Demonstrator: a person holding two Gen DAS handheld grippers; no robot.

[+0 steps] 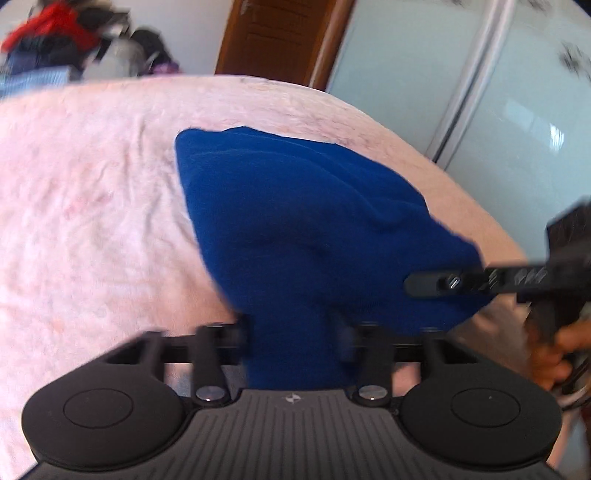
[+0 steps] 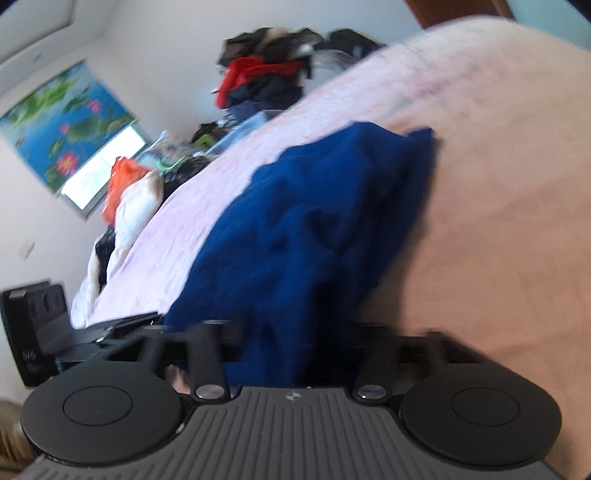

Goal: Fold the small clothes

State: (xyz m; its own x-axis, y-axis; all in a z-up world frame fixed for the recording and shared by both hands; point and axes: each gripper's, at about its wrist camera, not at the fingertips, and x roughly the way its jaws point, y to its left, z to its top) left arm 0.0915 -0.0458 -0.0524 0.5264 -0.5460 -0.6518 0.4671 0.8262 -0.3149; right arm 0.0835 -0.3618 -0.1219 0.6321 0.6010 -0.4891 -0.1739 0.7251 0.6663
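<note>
Both the left gripper and right gripper pinch the blue cloth, which hides their blurry tips.

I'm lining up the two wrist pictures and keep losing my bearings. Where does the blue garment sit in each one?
Left wrist: the blue garment fills the centre, running down between the left gripper fingers.
Right wrist: it runs diagonally from upper right of centre down into the right gripper.
Shared landmark: the pile with red clothing beyond the pink bedspread, upper left in the left view, top centre in the right.
</note>
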